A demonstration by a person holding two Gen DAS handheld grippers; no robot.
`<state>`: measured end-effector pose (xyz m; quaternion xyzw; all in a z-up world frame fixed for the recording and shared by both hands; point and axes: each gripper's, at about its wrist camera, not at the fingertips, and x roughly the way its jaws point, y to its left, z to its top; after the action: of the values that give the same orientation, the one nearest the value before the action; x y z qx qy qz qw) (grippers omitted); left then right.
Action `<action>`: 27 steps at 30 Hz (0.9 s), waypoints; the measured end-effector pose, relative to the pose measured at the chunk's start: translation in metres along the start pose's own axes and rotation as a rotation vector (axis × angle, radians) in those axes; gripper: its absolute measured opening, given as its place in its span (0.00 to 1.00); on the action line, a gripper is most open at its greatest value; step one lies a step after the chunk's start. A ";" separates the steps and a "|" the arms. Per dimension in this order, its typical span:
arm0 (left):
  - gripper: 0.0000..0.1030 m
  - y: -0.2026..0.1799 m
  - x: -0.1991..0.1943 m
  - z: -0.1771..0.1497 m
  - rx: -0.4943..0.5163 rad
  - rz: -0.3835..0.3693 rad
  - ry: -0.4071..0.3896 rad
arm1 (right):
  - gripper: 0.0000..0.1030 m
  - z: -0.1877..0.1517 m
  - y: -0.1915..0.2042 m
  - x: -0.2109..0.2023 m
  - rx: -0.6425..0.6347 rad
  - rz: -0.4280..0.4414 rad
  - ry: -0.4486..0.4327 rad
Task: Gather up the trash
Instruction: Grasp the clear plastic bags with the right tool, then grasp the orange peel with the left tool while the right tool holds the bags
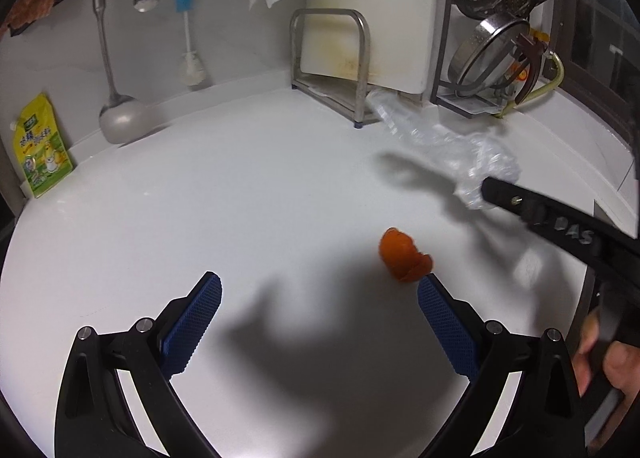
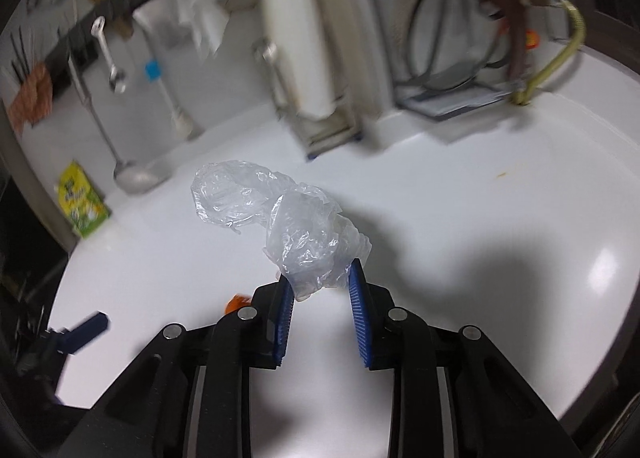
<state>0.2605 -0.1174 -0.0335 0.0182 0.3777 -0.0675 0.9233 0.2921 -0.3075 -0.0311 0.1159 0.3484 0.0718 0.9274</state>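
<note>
White table [image 1: 248, 194]: wide bare surface from the near edge to the back wall. The back edge is crowded. A yellow-green pouch [image 1: 42, 146] stands at the back left corner, with a ladle [image 1: 118, 114] hanging beside it, bowl close to the surface. A steel rack [image 1: 332, 70] holding a white cutting board [image 1: 384, 10] stands at back centre. A dish rack [image 1: 500, 70] with a strainer and steamer basket fills the back right corner.

Left hand-held gripper [image 1: 320, 294]: jaws wide apart, nothing between them, pitched down over the table's near middle. An orange peel scrap [image 1: 404, 256] lies on the table just beyond the tip of the jaw on the picture's right; touching or apart, cannot tell.

Right hand-held gripper [image 2: 320, 284]: jaws drawn in close and clamped on a crumpled clear plastic bag [image 2: 296, 226], which bulges out past the fingertips. The bag is over the table's middle; whether it is clear of the surface cannot be told. Background is motion-blurred.

Differences between views: the left wrist view shows the right hand-held gripper from the side, reaching in from the right edge with the bag at its tip, and a person's hand [image 1: 612, 362] on its handle. The right wrist view shows only a sliver of the peel behind its own left finger, and one blurred blue pad of the left hand-held gripper at lower left.
</note>
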 end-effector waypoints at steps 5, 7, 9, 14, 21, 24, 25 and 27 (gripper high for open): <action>0.94 -0.024 0.032 0.006 -0.003 -0.002 0.060 | 0.25 0.006 -0.023 -0.007 0.050 -0.009 -0.018; 0.94 -0.030 0.043 0.009 -0.003 0.006 0.086 | 0.25 0.006 -0.028 -0.007 0.071 0.002 -0.017; 0.94 -0.033 0.049 0.012 -0.007 0.018 0.098 | 0.25 0.007 -0.029 -0.009 0.073 0.005 -0.021; 0.57 -0.041 0.057 0.013 0.013 0.001 0.124 | 0.25 0.006 -0.030 -0.011 0.072 0.009 -0.027; 0.21 -0.034 0.043 0.008 0.012 -0.074 0.102 | 0.25 -0.003 -0.025 -0.020 0.059 0.001 -0.030; 0.20 -0.023 0.022 0.000 0.000 -0.104 0.087 | 0.25 -0.013 -0.023 -0.034 0.066 -0.004 -0.036; 0.20 -0.019 0.012 -0.005 0.000 -0.105 0.076 | 0.25 -0.018 -0.022 -0.041 0.069 -0.004 -0.040; 0.20 -0.010 -0.010 -0.016 0.005 -0.094 0.048 | 0.25 -0.029 -0.016 -0.055 0.059 -0.007 -0.047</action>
<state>0.2410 -0.1248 -0.0375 0.0045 0.3999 -0.1112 0.9098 0.2331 -0.3299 -0.0218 0.1438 0.3287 0.0553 0.9318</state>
